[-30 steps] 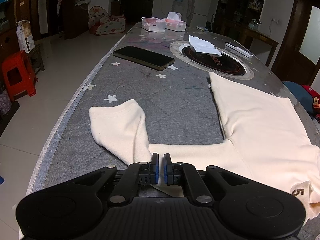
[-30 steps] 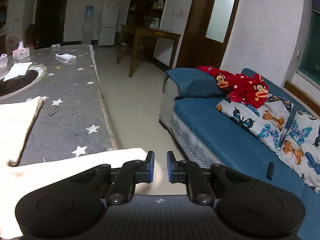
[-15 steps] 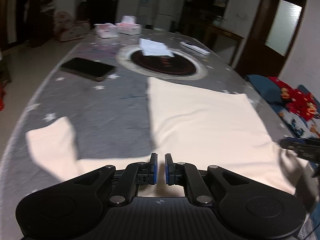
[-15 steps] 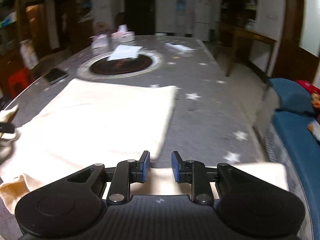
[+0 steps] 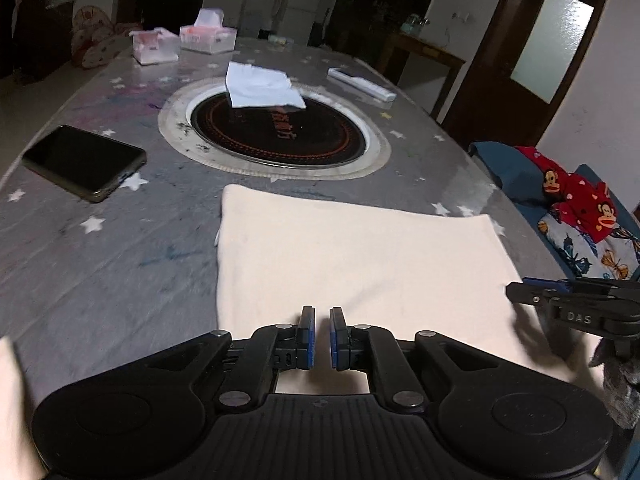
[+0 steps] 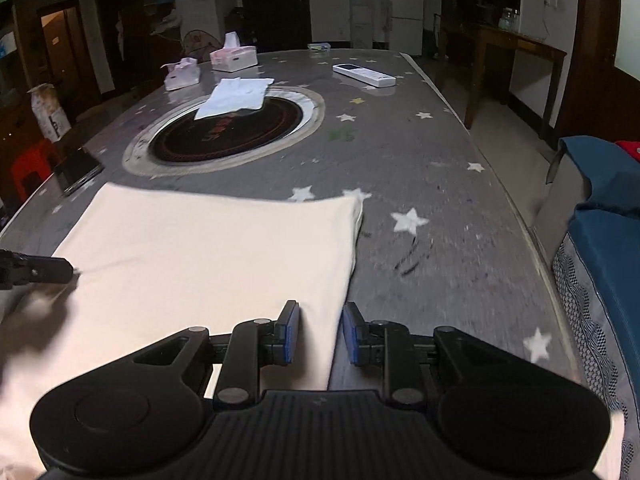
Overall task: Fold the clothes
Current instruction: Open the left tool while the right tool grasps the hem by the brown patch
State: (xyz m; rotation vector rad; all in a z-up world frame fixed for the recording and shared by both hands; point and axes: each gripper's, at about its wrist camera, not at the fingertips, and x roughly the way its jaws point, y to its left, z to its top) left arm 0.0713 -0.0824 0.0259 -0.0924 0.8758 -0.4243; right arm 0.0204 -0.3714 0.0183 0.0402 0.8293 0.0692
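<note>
Two tongs, left point(image 5: 322, 338) nearly clenched, right point(image 6: 319, 332) released, one cream garment point(image 5: 352, 256), one phone point(image 5: 82, 162).

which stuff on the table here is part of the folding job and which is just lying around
Part of the job:
- cream garment, spread flat on the table
- left hand-held gripper
- right hand-held gripper

Just lying about:
- phone
- white paper on the round cooktop
- two tissue boxes
- white remote
</note>
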